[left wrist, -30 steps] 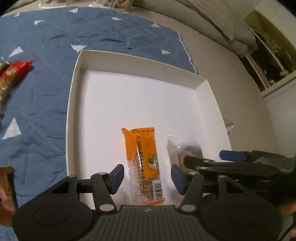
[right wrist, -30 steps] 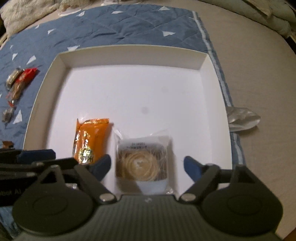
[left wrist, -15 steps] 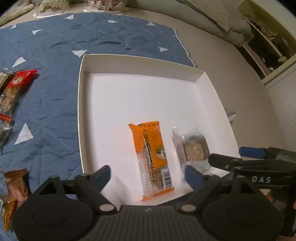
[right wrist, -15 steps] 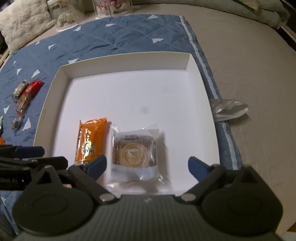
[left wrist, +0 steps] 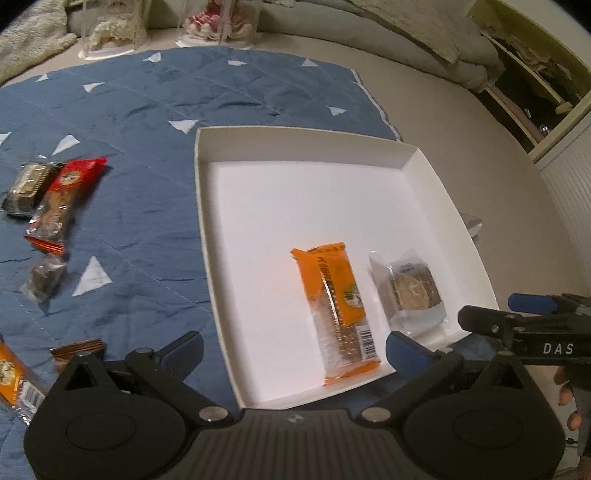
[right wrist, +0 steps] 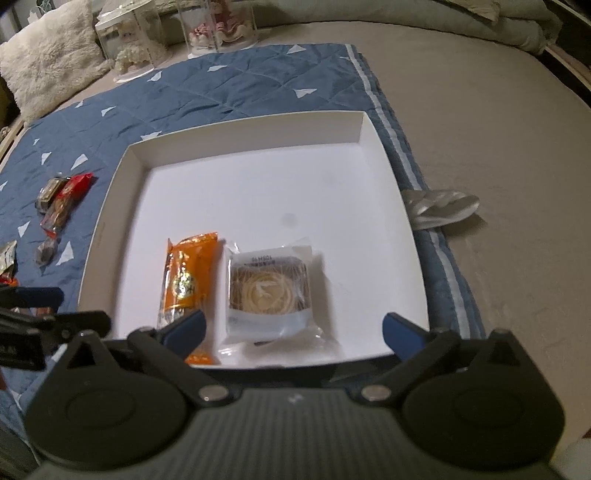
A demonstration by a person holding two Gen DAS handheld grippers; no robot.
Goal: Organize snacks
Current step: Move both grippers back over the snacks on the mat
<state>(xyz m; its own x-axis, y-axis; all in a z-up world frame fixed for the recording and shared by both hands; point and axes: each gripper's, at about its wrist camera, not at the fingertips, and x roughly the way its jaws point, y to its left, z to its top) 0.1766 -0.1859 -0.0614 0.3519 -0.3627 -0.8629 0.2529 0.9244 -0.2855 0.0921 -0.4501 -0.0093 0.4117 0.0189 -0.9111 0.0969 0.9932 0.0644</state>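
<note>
A white shallow box point(left wrist: 207, 206) point(right wrist: 391, 184) lies on a blue quilt. In it lie an orange snack bar point(left wrist: 334, 310) point(right wrist: 186, 277) and, to its right, a clear-wrapped round pastry point(left wrist: 410, 291) point(right wrist: 267, 286). My left gripper point(left wrist: 295, 350) is open and empty above the box's near edge. My right gripper point(right wrist: 293, 328) is open and empty just behind the pastry; it also shows in the left wrist view point(left wrist: 524, 314). Loose snacks lie on the quilt to the left: a red pack point(left wrist: 62, 199) point(right wrist: 64, 203), a dark pack point(left wrist: 27, 184), a small dark piece point(left wrist: 44, 280).
More wrapped snacks lie at the left edge: an orange bar point(left wrist: 14, 380) and a brown wrapper point(left wrist: 75, 350). A crumpled silver wrapper point(right wrist: 439, 206) lies right of the box on the beige cover. Clear display cases point(right wrist: 221, 26) and a fluffy pillow point(right wrist: 48, 62) stand at the back.
Both grippers have drawn back and up from the box. The left jaws have opened wider. The orange bar and the pastry stay in the box.
</note>
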